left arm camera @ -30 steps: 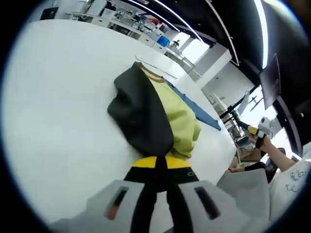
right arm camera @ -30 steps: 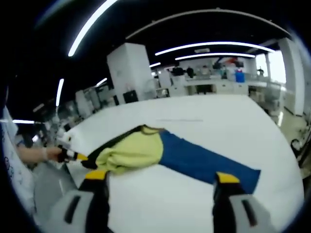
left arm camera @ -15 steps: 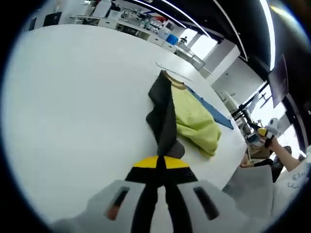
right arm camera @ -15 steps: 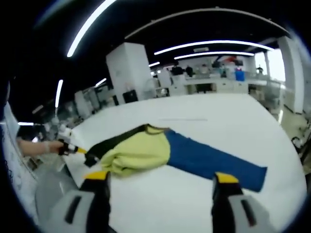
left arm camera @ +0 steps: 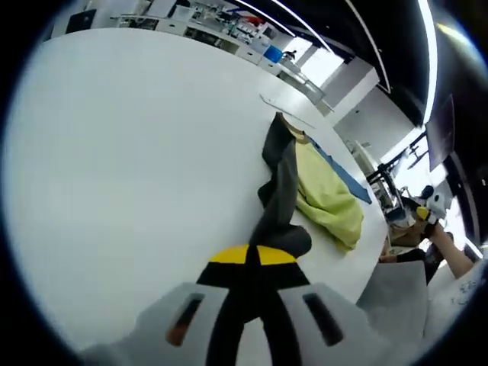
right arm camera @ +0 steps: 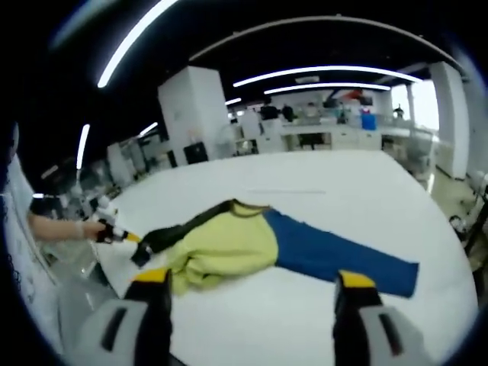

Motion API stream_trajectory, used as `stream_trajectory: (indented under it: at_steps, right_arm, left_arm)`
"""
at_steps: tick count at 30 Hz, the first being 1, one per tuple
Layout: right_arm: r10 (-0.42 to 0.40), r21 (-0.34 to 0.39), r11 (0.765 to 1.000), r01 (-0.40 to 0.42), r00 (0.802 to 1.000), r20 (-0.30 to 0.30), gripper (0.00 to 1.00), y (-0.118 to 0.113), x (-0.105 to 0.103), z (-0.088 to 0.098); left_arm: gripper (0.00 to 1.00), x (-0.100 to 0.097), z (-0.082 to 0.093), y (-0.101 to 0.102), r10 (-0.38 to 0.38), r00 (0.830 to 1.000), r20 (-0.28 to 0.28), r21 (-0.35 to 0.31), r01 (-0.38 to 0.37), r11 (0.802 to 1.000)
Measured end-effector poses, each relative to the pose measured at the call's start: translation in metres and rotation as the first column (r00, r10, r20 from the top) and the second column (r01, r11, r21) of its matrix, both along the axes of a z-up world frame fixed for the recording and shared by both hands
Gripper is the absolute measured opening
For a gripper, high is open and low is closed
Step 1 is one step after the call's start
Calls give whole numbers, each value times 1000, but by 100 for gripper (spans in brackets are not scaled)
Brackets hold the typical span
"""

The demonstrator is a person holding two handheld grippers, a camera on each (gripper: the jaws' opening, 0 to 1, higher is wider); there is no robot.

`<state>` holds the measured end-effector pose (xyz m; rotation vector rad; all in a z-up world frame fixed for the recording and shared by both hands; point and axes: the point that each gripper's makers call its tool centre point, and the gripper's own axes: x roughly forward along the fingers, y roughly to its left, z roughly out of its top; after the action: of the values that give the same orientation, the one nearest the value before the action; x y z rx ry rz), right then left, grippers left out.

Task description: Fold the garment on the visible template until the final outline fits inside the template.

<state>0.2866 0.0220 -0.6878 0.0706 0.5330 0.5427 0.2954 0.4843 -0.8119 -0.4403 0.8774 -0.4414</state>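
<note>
Because the garment [right arm camera: 229, 245] is thin, limp cloth, we judge it light and floppy: it will sag, stretch and slide over the smooth white worktop [left arm camera: 114, 152] rather than hold any shape. It lies near the worktop's near edge, a yellow-green body with a dark sleeve [left arm camera: 280, 183] pulled out into a long strip, and a blue panel [right arm camera: 343, 255] lying flat beside it, which may be the template or another part of the piece; we cannot tell which. Our left hand-held gripper [left arm camera: 252, 255] is clenched on the end of that dark sleeve, the cloth bunched at its yellow tips. Our right hand-held gripper [right arm camera: 252, 286] hangs above the worktop with its jaws spread wide and nothing between them. For the next hold we would take a hem or corner of the yellow body, where 2 layers bunch and give the jaws something to bite. Open worktop stretches wide beyond the garment, so there is room to lay folds; the near edge is close to the sleeve end, and cloth could slip over it.
</note>
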Motion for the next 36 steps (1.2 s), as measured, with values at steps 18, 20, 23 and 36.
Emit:
stream_trajectory:
  at_steps: [18,20,23,36]
  right_arm:
    - [-24,-39,999,22,998,-56,89,30,-3,-21]
    - [-30,-39,999,27,998,-62,89,31,-5,-21]
    - [-39,-48,998,36,997,-68,88,29,-6,-22]
    - [-78,-65,995,73,993,-87,89,24,-13,-26]
  left_arm:
    - [0,34,-5,65,-6,1000,2,86,5,996]
    - [0,39,-8,70,-18,1000,0,101,18,995]
    - [0,48,-15,84,-36,999,-5,140,37,989]
    - [0,97,-31,118,-72,997,-16,230,74,970]
